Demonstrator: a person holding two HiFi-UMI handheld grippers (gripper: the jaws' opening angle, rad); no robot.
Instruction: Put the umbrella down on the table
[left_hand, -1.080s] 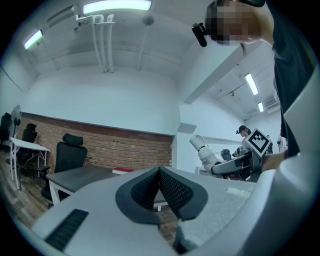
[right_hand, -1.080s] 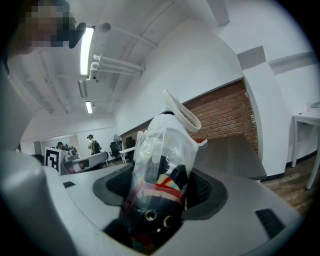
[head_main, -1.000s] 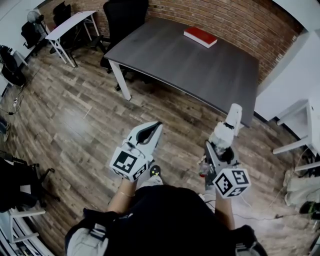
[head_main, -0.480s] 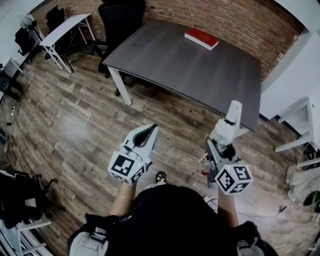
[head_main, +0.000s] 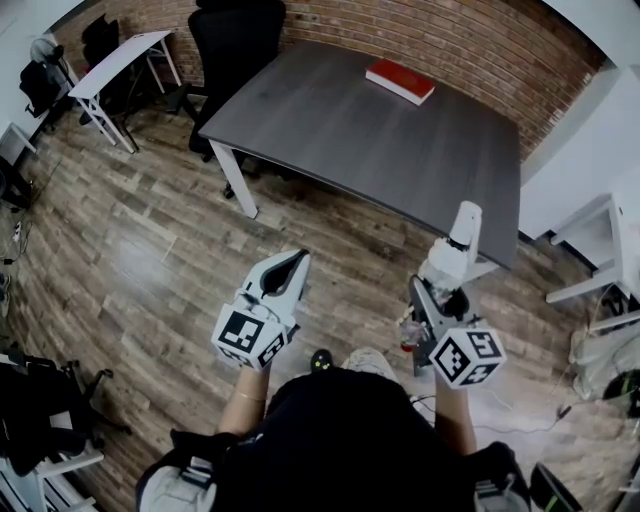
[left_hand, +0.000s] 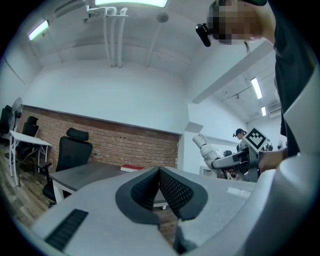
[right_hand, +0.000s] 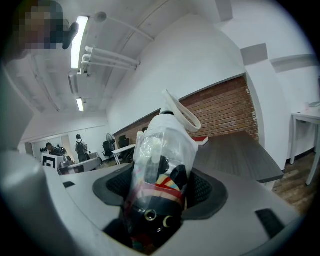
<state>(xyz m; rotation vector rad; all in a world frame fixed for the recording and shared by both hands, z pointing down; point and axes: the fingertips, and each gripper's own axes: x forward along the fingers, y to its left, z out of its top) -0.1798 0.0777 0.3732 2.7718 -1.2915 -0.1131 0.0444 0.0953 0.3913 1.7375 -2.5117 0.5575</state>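
While right tool (head_main: 437, 300) grips umbrella (head_main: 455, 250), table (head_main: 360, 120) lies ahead.

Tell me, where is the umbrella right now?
On the head view's right, the umbrella is clamped in the right tool, close to the grey table's near edge.

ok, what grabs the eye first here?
The folded umbrella, wrapped in clear plastic, is clamped in the right hand-held gripper and juts out past its jaws. Ahead stands the dark grey table, with a red book at its far edge by the brick wall. The left hand-held gripper is shut with nothing in it.
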